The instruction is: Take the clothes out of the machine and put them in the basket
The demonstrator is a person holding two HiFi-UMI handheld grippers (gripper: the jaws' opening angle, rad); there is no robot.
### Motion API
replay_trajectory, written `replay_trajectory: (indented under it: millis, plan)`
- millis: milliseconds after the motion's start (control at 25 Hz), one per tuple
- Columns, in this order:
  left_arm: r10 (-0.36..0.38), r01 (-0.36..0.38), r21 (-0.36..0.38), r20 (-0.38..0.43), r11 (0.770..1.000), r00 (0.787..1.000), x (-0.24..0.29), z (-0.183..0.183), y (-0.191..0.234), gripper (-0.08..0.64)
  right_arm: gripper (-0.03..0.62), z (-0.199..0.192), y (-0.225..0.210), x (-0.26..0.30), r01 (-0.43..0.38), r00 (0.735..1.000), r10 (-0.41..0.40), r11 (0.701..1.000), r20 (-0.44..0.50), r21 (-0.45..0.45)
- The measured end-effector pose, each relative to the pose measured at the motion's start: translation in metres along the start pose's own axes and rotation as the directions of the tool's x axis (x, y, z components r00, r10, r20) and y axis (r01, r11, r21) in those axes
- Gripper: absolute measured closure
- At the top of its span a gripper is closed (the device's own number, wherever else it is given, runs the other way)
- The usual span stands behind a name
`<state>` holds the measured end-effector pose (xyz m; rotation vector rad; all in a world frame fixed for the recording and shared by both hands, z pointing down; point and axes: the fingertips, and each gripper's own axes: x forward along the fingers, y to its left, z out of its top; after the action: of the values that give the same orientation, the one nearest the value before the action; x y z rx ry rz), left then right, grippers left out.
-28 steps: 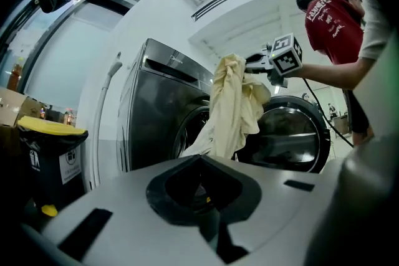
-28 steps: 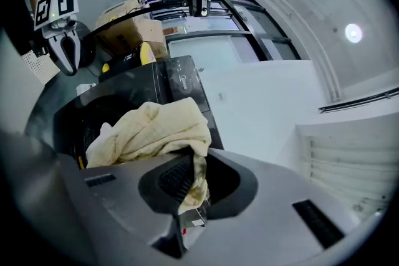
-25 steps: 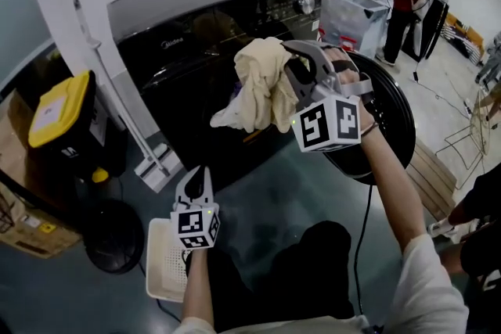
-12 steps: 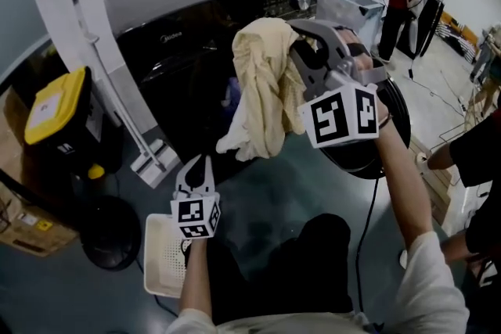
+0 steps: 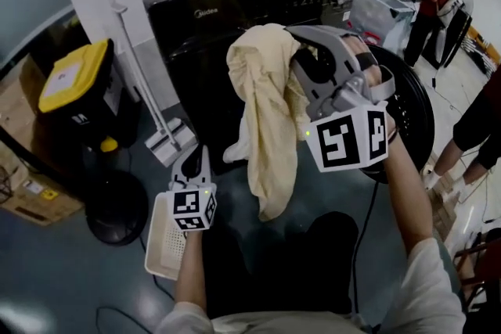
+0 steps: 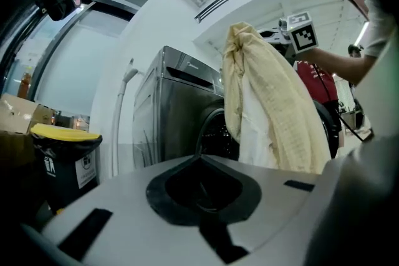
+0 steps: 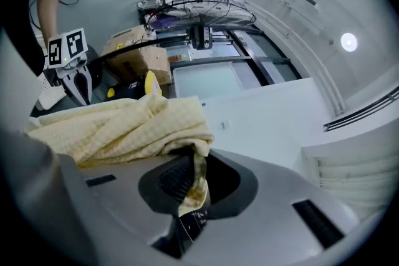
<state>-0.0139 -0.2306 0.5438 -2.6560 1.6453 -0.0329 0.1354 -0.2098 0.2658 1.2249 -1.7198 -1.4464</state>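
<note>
Basket (image 5: 160, 250) on the floor by the person's knee, no clothes in the part that shows; left hand-held gripper (image 5: 196, 162) hovers just above it, jaws together on nothing; right hand-held gripper (image 5: 297, 52) clamped on the yellow cloth (image 5: 266, 113), which hangs in the air clear of the washing machine (image 5: 235, 4), door (image 5: 411, 113) swung open behind; so pulling this piece out looks done, carrying and dropping it in the basket is left; drum inside not visible, more may remain; versus a second ago the cloth was bunched by the drum mouth, now raised and hanging long; left hand-held gripper barely moved.
</note>
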Motion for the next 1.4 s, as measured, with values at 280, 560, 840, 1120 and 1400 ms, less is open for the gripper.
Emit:
replay_trajectory:
  millis: [280, 560, 840, 1120, 1400]
  plan:
    - [0.128, -0.127, 0.012, -0.021, 0.992, 0.992, -0.037, -0.009, 0.053, 0.541, 0.543, 0.071, 0.010, 0.016, -0.015, 0.980, 0.006, 0.999, 0.198, 0.048]
    - [0.298, -0.296, 0.033, -0.048, 0.955, 0.954, -0.104, -0.021, 0.117, 0.541, 0.543, 0.157, 0.036, 0.046, -0.086, 0.919, 0.041, 0.992, 0.391, 0.097]
    - [0.432, -0.430, 0.053, -0.060, 0.901, 0.900, -0.172, -0.025, 0.168, 0.541, 0.543, 0.245, 0.065, 0.056, -0.160, 0.837, 0.073, 0.980, 0.542, 0.115]
    - [0.541, -0.537, 0.065, -0.061, 0.841, 0.839, -0.239, -0.025, 0.202, 0.541, 0.543, 0.314, 0.115, 0.057, -0.264, 0.750, 0.142, 0.960, 0.645, 0.096]
    - [0.591, -0.591, 0.036, -0.085, 0.806, 0.802, -0.275, -0.045, 0.224, 0.541, 0.543, 0.327, 0.210, 0.048, -0.398, 0.708, 0.290, 0.917, 0.645, 0.025]
